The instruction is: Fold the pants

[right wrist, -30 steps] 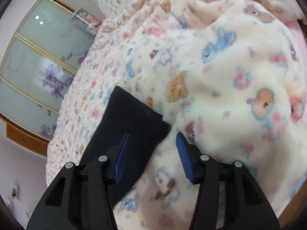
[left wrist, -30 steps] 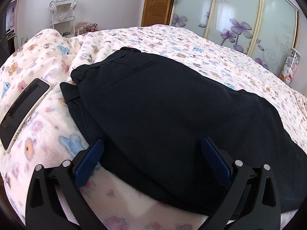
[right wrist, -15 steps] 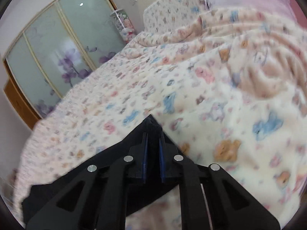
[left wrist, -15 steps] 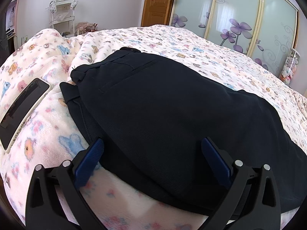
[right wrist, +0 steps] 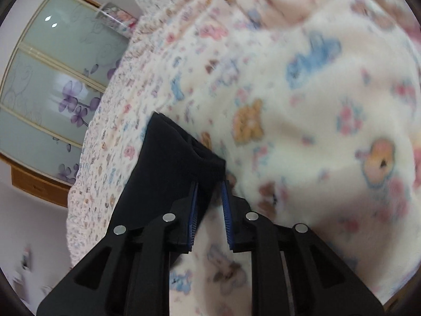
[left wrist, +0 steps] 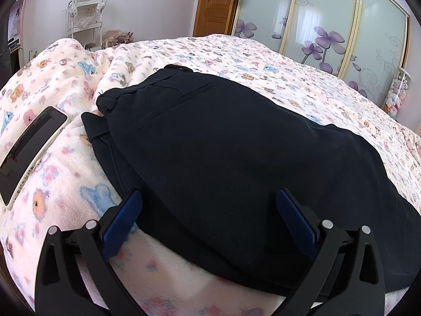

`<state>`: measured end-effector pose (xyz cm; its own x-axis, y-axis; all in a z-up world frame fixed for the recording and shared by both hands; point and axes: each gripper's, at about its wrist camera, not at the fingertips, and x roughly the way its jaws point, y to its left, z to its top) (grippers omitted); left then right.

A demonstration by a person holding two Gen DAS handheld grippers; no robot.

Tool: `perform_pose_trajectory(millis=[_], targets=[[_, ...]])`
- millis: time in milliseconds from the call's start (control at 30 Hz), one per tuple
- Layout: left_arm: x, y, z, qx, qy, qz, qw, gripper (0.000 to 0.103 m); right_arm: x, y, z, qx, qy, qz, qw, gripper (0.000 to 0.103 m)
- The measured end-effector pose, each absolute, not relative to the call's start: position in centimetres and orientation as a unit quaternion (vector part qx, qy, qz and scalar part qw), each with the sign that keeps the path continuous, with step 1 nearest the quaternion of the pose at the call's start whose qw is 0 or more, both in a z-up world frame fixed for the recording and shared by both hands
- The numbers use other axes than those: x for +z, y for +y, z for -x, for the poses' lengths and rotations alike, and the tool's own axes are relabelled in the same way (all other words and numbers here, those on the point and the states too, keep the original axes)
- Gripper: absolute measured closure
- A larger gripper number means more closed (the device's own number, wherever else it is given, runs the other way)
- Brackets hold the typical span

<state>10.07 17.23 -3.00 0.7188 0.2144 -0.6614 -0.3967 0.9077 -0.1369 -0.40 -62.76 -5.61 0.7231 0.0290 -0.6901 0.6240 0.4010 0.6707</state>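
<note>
Pants (left wrist: 223, 142): one pair, dark navy, lying on the bed's fleece blanket (left wrist: 52, 184). The two legs lie one over the other, waistband and back pocket uppermost at the far end, so the lengthwise fold looks done. The crosswise fold, hem toward waistband, looks not yet made.

Right gripper (right wrist: 209, 202): jaws narrow and opening, hem corner (right wrist: 184, 158) of the pant leg between the blue pads; pads do not appear to press it.

Left gripper (left wrist: 208, 218): jaws spread wide, straddling the near edge of the pants, nothing pinched.

Count: pants 1; grippers 2; phone (left wrist: 29, 152) 1, face up on the blanket left of the pants; sliding wardrobe (left wrist: 329, 26) with floral glass, 1; wooden door (left wrist: 215, 5) 1.
</note>
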Motion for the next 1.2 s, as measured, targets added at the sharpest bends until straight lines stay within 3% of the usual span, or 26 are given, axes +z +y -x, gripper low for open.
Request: perform_pose_trajectory(millis=[433,767,1000,1200], targets=[[-3.0,17.2,-10.0,0.167,0.336,0.136,0.917,0.002,-8.1,-63.7,-1.4,-0.164,0.276,-0.547,0.773,0.084],[-3.0,17.2,-9.9,0.164,0.334,0.139,0.918,0.002,-1.1,-58.9,-0.8,-0.081,0.175,-0.445,0.875,0.091],[-3.0,17.3,-9.9,0.16,0.331,0.145,0.919,0.002,3.1,-53.6,-3.9,-0.078,0.192,-0.369,0.906,0.091],[-3.0,17.4,-9.6,0.156,0.327,0.151,0.92,0.002,-2.1,-59.7,-2.7,-0.22,0.271,-0.411,0.842,0.091]])
